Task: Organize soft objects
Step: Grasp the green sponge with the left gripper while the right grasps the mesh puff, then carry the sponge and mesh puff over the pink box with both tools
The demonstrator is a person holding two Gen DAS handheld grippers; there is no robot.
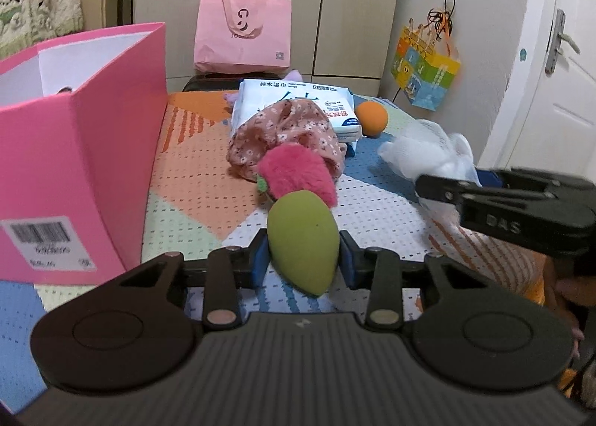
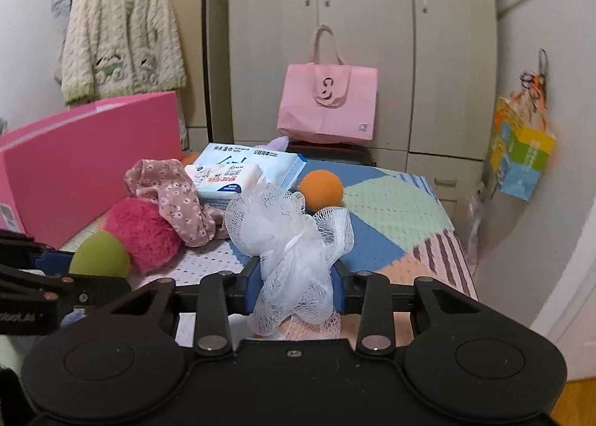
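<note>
A green egg-shaped sponge [image 1: 303, 239] lies on the patchwork mat between the blue pads [image 1: 259, 262] of my left gripper [image 1: 303, 264], which press on both its sides. Right behind it sit a pink plush ball [image 1: 298, 172] and a floral cloth [image 1: 290, 124]. My right gripper [image 2: 298, 277] is shut on a white mesh bath pouf [image 2: 287, 224], which bulges up out of the jaws. In the right wrist view the green sponge [image 2: 98, 258] and the left gripper [image 2: 56, 265] show at the lower left.
An open pink box [image 1: 74, 165] stands at the left on the mat. Wet-wipe packs [image 1: 298, 98] and an orange ball [image 1: 370, 118] lie farther back. A pink tote bag [image 1: 242, 34] stands by the wardrobe. A colourful bag [image 1: 424, 68] hangs on the right wall.
</note>
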